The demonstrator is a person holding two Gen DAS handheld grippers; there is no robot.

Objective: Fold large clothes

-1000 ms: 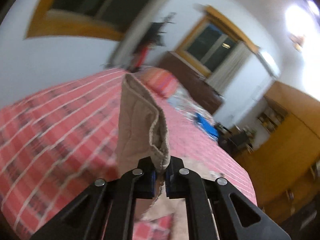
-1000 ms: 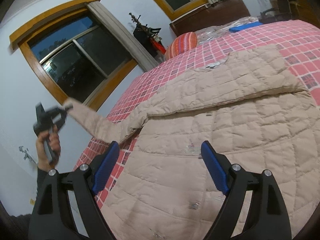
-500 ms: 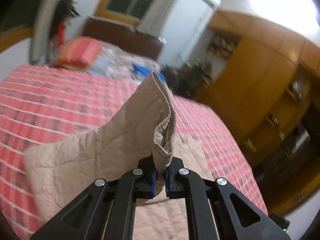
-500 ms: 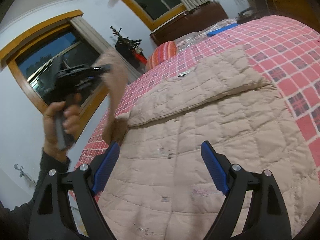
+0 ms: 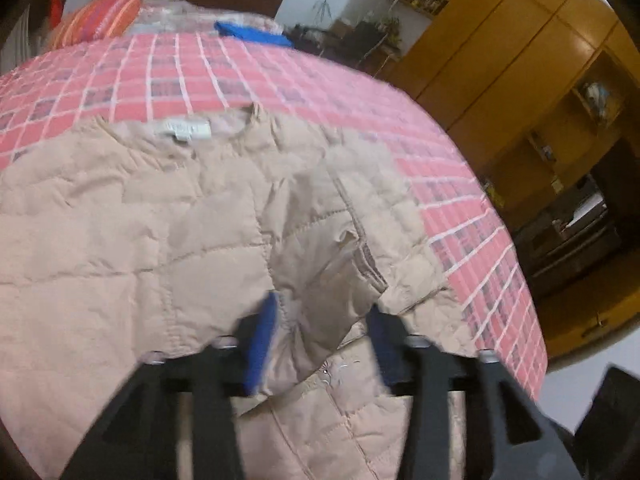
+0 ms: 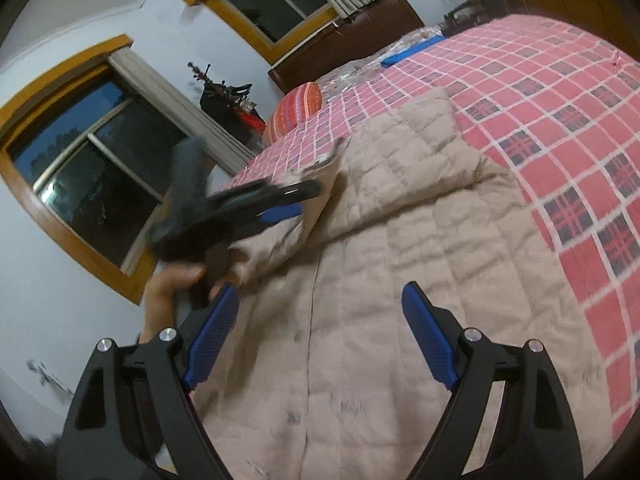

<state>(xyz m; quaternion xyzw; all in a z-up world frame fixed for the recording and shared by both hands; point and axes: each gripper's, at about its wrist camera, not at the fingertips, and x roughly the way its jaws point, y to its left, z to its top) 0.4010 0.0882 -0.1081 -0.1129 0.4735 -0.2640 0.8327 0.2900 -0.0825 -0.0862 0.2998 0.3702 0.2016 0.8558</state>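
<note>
The left gripper (image 5: 320,336) has its two blue fingers (image 5: 262,340) spread apart, and nothing is pinched between them. A sleeve cuff (image 5: 360,264) of the coat lies loose just in front of the gap, on top of the coat's body. This view is blurry, so small things near the fingers are hard to make out.

The right gripper (image 6: 320,344) is wide open too — its blue pads (image 6: 428,344) stand far apart and grab nothing. It hangs over the lower part of the coat, where a line of small snaps runs down the middle.

The coat (image 6: 400,260) is big, puffy and tan, with stitched squares all over it. It lies spread flat on the bed (image 6: 580,152), front side up. One sleeve is folded across the chest. In the left wrist view a white label (image 5: 184,130) shows inside the neck.

In the right wrist view a hand (image 6: 168,292) holds the other gripper by its handle, low over the folded sleeve.

The bed has a red checked cover with white lines. At its far end sit an orange striped pillow (image 5: 100,20) and something blue (image 5: 252,34). Past the bed stand wooden cupboards (image 5: 520,60) — and on the other side, two windows (image 6: 92,176) with yellow frames, dark outside.
</note>
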